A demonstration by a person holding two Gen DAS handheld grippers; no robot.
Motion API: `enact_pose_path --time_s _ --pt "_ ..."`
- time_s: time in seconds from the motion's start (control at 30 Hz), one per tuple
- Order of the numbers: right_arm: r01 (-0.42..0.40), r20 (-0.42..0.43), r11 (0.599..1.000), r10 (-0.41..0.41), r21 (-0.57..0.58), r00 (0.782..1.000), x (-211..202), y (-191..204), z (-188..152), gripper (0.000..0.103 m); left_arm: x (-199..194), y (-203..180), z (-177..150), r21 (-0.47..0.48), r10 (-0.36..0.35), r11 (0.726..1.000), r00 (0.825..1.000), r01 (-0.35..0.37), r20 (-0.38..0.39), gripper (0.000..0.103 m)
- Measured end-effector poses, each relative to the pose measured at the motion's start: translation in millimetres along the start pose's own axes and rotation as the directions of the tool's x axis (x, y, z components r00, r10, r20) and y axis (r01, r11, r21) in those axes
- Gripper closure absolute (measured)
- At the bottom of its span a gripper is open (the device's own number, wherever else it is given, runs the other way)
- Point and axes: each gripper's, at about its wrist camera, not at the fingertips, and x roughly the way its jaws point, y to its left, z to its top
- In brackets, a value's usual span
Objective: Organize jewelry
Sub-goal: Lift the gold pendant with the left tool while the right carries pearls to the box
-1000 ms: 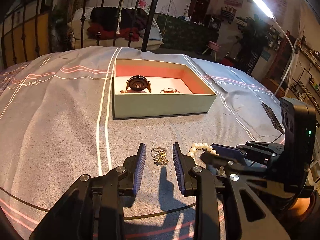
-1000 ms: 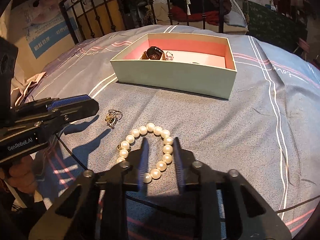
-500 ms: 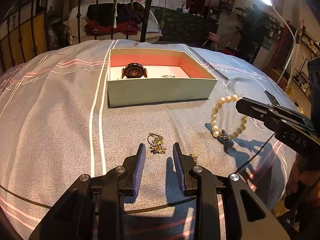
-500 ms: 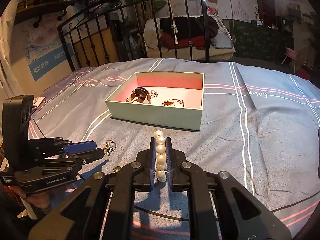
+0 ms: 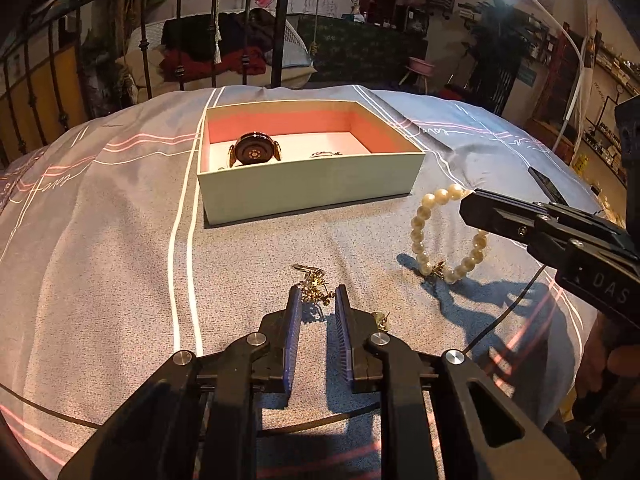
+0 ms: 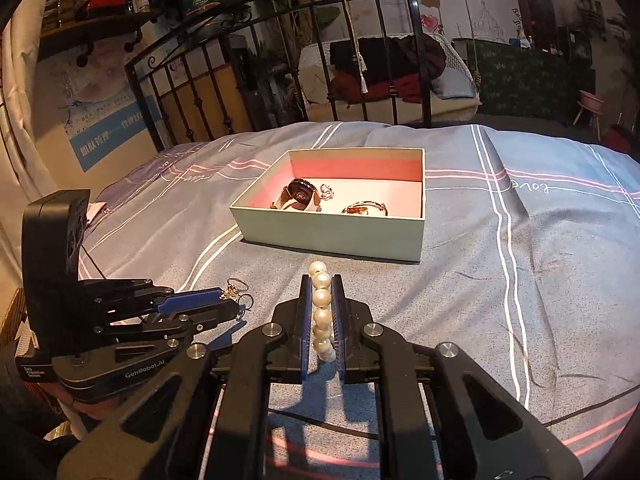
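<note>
**Desk:** On the grey bedspread [image 5: 100,260] with its white and pink stripes, what sits farthest left?

**Photographer:** Beyond the stripes, a pale green rectangular cardboard box [image 5: 308,184] with a coral-pink lining, lid off. Inside, at its left end, a round black-faced wristwatch [image 5: 254,152] stands on edge; to its right a thin metal bangle [image 5: 326,154] lies flat on the white floor. The right wrist view also shows a small silver ring [image 6: 327,190] just beside the watch.

**Desk:** And the left gripper?

**Photographer:** The black left gripper [image 5: 318,296] is low over the bedspread, its blue-padded fingers parted. A tangled gold-coloured earring cluster [image 5: 314,284] lies at the fingertips, partly between them; whether the pads touch it cannot be told. A small gold stud [image 5: 382,318] rests on the fabric just to the right of the right-hand finger.

**Desk:** Further right?

**Photographer:** The cream pearl-bead bracelet [image 5: 420,232] hangs as a loop, off the bedspread, near the box's front right corner, a gold charm at its lowest point. The black right gripper [image 6: 322,280] is clamped on it: in its own camera, pearls run in a line between the closed blue pads, one bead poking past the tips toward the box.
</note>
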Motion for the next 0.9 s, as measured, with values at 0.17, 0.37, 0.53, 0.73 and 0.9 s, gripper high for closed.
enact_pose_path --time_s 0.17,0.37,0.53,0.73,0.9 --pt "-0.019 0.024 1.0 0.019 0.017 1.0 -4.9 -2.5 7.8 0.093 -5.7 19.1 11.5 -0.138 -0.152 0.98 0.988 0.146 -0.032 0.087" --pt "-0.019 0.01 1.0 0.019 0.025 1.0 0.4 -2.3 8.7 0.093 15.9 1.3 3.5 0.076 0.079 0.995 0.982 -0.067 -0.172 0.086" --pt "-0.034 0.004 0.999 0.033 0.031 0.999 4.7 -2.2 6.5 0.093 6.8 11.7 -0.4 0.002 0.035 0.999 0.988 -0.036 -0.151 0.086" --pt "-0.065 0.042 0.998 0.065 0.006 0.997 -4.0 2.8 18.1 0.093 -16.5 17.1 11.7 -0.055 -0.021 0.998 0.997 0.017 -0.071 0.086" --pt "-0.06 0.049 0.998 0.06 0.006 0.997 -8.5 2.3 20.7 0.093 -19.3 18.4 22.3 -0.073 -0.025 0.997 0.999 0.022 -0.036 0.086"
